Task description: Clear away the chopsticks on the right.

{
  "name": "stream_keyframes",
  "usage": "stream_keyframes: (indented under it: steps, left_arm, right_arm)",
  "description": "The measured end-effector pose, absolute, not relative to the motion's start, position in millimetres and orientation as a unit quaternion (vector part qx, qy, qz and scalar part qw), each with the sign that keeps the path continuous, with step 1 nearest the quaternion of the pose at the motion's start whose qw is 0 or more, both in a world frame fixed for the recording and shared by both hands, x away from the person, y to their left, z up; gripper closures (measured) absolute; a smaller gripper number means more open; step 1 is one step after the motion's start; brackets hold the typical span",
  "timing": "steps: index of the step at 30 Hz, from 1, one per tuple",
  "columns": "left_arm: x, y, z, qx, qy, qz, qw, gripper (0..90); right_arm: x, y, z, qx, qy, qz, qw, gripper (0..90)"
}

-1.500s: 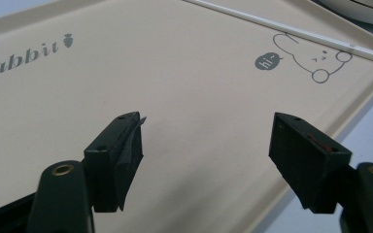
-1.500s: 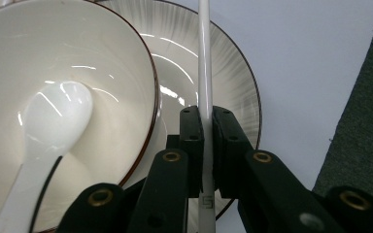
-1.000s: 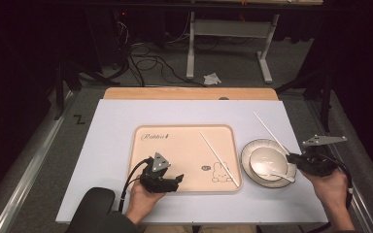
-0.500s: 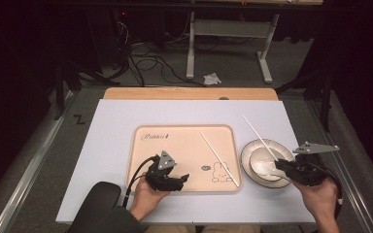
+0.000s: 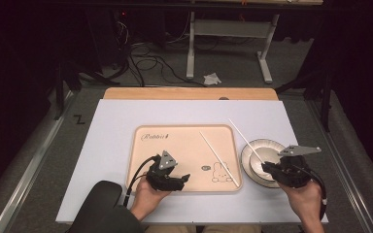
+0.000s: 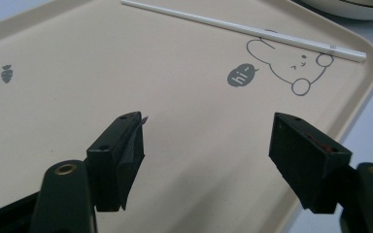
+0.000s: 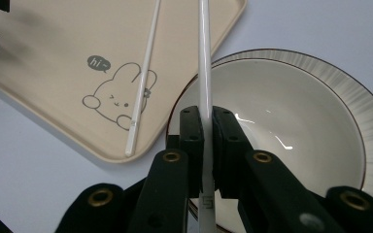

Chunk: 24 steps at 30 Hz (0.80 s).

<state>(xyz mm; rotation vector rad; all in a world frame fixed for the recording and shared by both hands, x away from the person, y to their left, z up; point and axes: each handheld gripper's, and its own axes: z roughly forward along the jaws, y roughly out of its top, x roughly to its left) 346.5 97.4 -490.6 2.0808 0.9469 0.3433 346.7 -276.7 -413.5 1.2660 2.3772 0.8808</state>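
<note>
Since the earlier frame, the right hand-held gripper has been carried leftward, from beside the bowl to above it, and the white chopstick clamped in it has come along. The left hand-held gripper has hardly been shifted; it is seen over the near part of the beige tray with its jaws standing wide apart and nothing between them.

In the right gripper view the two jaws are pressed together on the held chopstick near its lower end, and the stick rises away from them, across the rim of the bowl toward the corner of the tray. In the high view its long axis runs from the jaws up and to the left, with the far tip above the worktop just beyond the right edge of the tray.

The second chopstick lies flat on the tray, beside the rabbit drawing, and its axis is nearly parallel to the held one. It is found to the left of the right hand-held gripper and to the right of the left one. The coming move, as may be judged, is the laying of the held stick next to it; for this the held stick must be brought further left over the tray edge, with its direction kept as it is.
</note>
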Motion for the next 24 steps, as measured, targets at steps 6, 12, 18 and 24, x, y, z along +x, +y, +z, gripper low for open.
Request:
stream_keyframes:
  steps: [6,12,18,24]
  left_arm:
    - [346.2,97.3,-490.6,0.824,0.376,0.137,0.402,29.0]
    - [344.8,98.3,-489.5,0.822,0.377,0.142,0.402,29.0]
    - [344.2,99.9,-488.4,0.821,0.378,0.144,0.403,29.0]
    - [343.3,101.7,-487.6,0.819,0.381,0.147,0.402,28.9]
  right_arm:
    - [349.3,-269.1,-414.3,0.435,0.835,0.303,0.149,85.7]
    - [352.2,-257.7,-416.3,0.43,0.836,0.309,0.146,85.7]
    - [355.5,-244.7,-419.6,0.425,0.84,0.307,0.14,85.7]
    - [359.1,-233.5,-425.6,0.425,0.844,0.299,0.133,85.7]
